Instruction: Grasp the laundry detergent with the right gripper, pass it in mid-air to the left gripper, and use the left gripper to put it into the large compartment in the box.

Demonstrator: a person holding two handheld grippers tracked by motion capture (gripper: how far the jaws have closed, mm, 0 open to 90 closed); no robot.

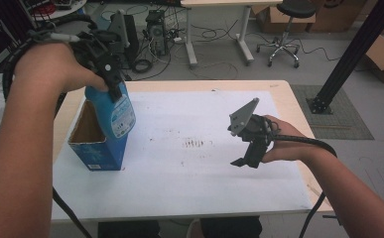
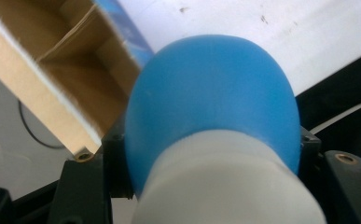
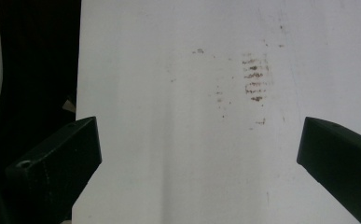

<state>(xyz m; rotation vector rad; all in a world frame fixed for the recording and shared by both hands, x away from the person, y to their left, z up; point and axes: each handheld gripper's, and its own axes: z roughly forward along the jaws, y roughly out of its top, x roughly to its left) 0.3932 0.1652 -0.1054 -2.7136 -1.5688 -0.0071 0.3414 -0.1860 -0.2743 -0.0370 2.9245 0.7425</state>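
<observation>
Left gripper (image 1: 114,85) clamps our blue plastic bottle w/ white cap (image 1: 116,111) at its neck, hanging just above the open blue cardboard box (image 1: 96,141). Risk: tilted bottle catches the box rim, tips it. Right gripper (image 1: 245,159) gapes empty over the white worktop (image 1: 189,173).

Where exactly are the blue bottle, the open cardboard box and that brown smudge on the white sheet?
blue bottle (image 1: 121,115): high view, its label.
open cardboard box (image 1: 101,157): high view, blue front wall.
brown smudge (image 1: 194,144): high view, middle of the stain.
</observation>
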